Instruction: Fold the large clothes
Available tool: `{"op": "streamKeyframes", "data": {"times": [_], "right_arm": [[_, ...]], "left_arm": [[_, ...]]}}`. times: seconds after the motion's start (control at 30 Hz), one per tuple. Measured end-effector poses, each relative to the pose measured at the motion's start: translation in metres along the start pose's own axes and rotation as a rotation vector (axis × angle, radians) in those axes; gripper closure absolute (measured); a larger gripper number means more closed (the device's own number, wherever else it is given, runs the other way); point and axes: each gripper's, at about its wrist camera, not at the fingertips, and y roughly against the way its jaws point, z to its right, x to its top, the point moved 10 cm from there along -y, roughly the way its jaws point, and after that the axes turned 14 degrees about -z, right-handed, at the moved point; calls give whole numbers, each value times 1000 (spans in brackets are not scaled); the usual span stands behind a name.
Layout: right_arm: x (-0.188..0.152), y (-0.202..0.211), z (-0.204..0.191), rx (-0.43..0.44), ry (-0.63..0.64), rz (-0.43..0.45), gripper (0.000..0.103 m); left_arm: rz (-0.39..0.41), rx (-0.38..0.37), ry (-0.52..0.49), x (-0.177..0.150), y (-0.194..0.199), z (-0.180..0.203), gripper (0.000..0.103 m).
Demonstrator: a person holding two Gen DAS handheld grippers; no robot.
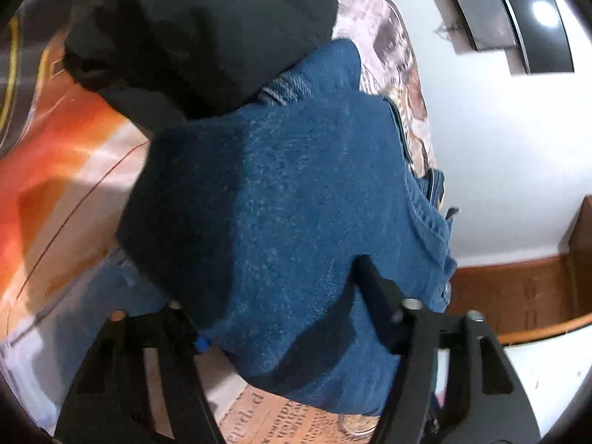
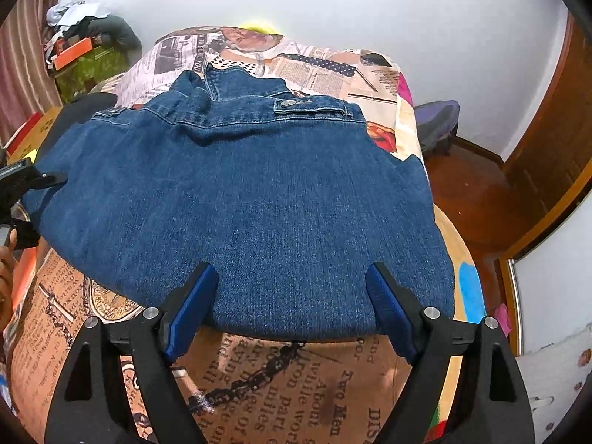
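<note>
Garment: a blue denim jacket (image 2: 240,192) lies spread on a bed covered by a newspaper-print sheet (image 2: 281,381), collar end toward 12 o'clock in the right wrist view, near hem toward 6 o'clock.
Detail: a buttoned tab (image 2: 310,105) sits at about 1 o'clock on the jacket, near the far seam.
Left gripper (image 1: 273,307): a bunched fold of denim (image 1: 296,203) fills the gap between its fingers; whether the pads press on it I cannot tell, as the left one is buried under cloth.
Right gripper (image 2: 292,296): fingers spread wide, one to each side of the near hem, the blue pads (image 2: 192,310) resting at the cloth's edge without pinching it.
Other cloth: a dark garment (image 1: 207,33) lies past the jacket at 11 o'clock in the left wrist view.
Handling, as a judgement: denim is heavy and fairly stiff, holds a crease, drags on the sheet and will not slip easily; a shallow pinch may lose it under its own weight.
Where to grip: likely the thick hem or a side seam, taken deep, with both corners lifted together.
</note>
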Motion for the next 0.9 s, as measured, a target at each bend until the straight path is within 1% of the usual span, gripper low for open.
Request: {"op": "streamKeyframes", "data": {"times": [0.03, 0.07, 0.1, 0.13, 0.2, 0.27, 0.33, 0.37, 0.43, 0.5, 0.53, 0.63, 0.67, 0.73, 0.8, 0.87, 0.9], "right_arm": [[0, 1, 0, 1, 1, -4, 22], [-1, 2, -1, 3, 1, -8, 22], [-1, 3, -1, 7, 5, -15, 22], [-1, 3, -2, 11, 6, -21, 22], [0, 4, -4, 24, 11, -35, 22], [3, 9, -9, 47, 20, -42, 22], [11, 17, -15, 68, 24, -26, 22], [15, 22, -19, 81, 25, -14, 22], [27, 34, -30, 128, 27, 12, 22], [40, 45, -45, 188, 27, 33, 22], [45, 47, -53, 209, 30, 37, 22], [57, 45, -86, 261, 68, 34, 22], [58, 40, -101, 278, 86, 23, 22], [58, 22, -132, 313, 130, -28, 22], [52, -6, -163, 348, 165, -107, 22], [46, -28, -183, 382, 167, -167, 22], [41, -42, -195, 391, 164, -212, 22]], "left_arm": [[24, 30, -16, -1, 6, 4, 59], [46, 65, -42, -3, 13, 7, 65], [68, 98, -75, -4, 19, 14, 75], [92, 120, -118, -5, 25, 23, 81], [145, 157, -208, -10, 39, 48, 86], [198, 171, -296, -14, 54, 76, 87], [260, 176, -393, -19, 73, 111, 88], [292, 170, -445, -21, 85, 132, 88], [338, 153, -510, -22, 104, 164, 89], [386, 140, -561, -21, 126, 185, 89], [417, 144, -592, -21, 137, 197, 89], [487, 159, -657, -21, 162, 217, 89], [512, 179, -680, -22, 168, 220, 89], [542, 224, -720, -22, 170, 224, 89], [539, 268, -746, -22, 165, 221, 89], [523, 324, -764, -21, 155, 212, 89], [516, 353, -771, -23, 147, 206, 89]]}}
